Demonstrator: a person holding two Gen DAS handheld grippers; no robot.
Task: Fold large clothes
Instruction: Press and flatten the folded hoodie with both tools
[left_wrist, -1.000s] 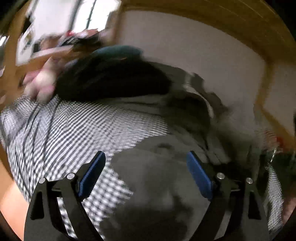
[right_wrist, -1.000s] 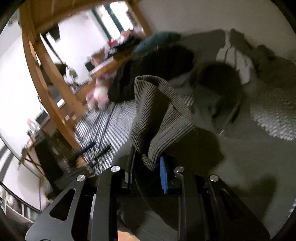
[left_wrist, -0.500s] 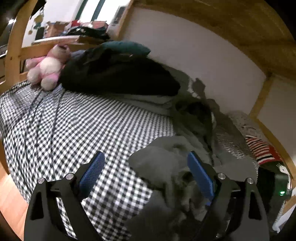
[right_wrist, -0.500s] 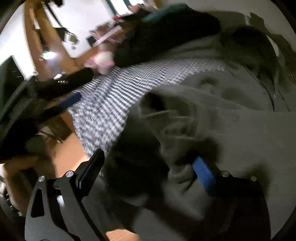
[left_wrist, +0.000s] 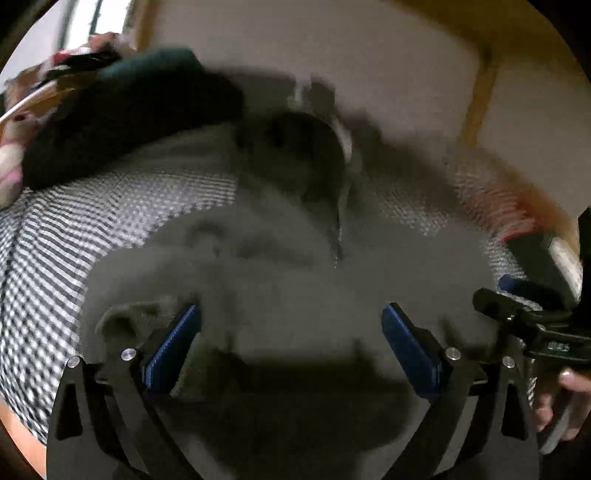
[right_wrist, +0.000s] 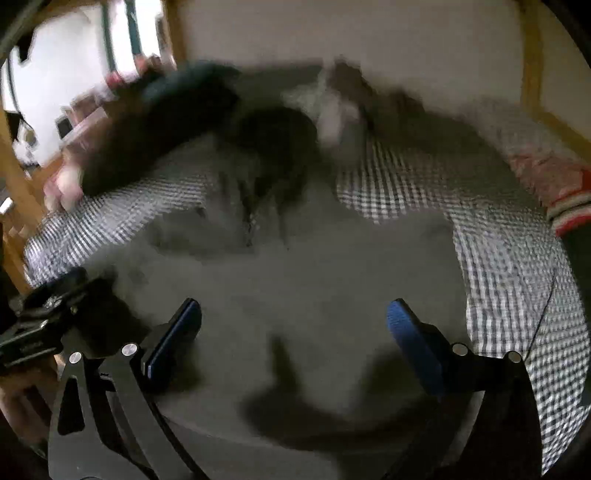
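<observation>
Grey garment (left_wrist: 295, 280): large, zip-fronted, spread flat on the black-and-white checked bedsheet (left_wrist: 55, 258), its hood end toward the wall and its near hem under both tools. Left gripper (left_wrist: 291, 332): jaws wide and opening; only flat cloth lies below the gap, the blue pads (left_wrist: 173, 343) clear of it, a ribbed cuff just beside the left pad. Right gripper (right_wrist: 293, 334): jaws wide and opening over the garment's middle, gripping nothing. Each tool shows at the other view's edge, side by side and near. Open sheet: a broad strip left of the garment, a narrower one to its right. Bounds: pale wall (right_wrist: 351, 33) and wooden bed frame (left_wrist: 480, 92) behind; dark bedding heap (left_wrist: 122, 110) and pink soft toy (right_wrist: 62, 184) far left; red-striped cloth (right_wrist: 569, 206) far right. Writing: none legible; frames motion-blurred.
</observation>
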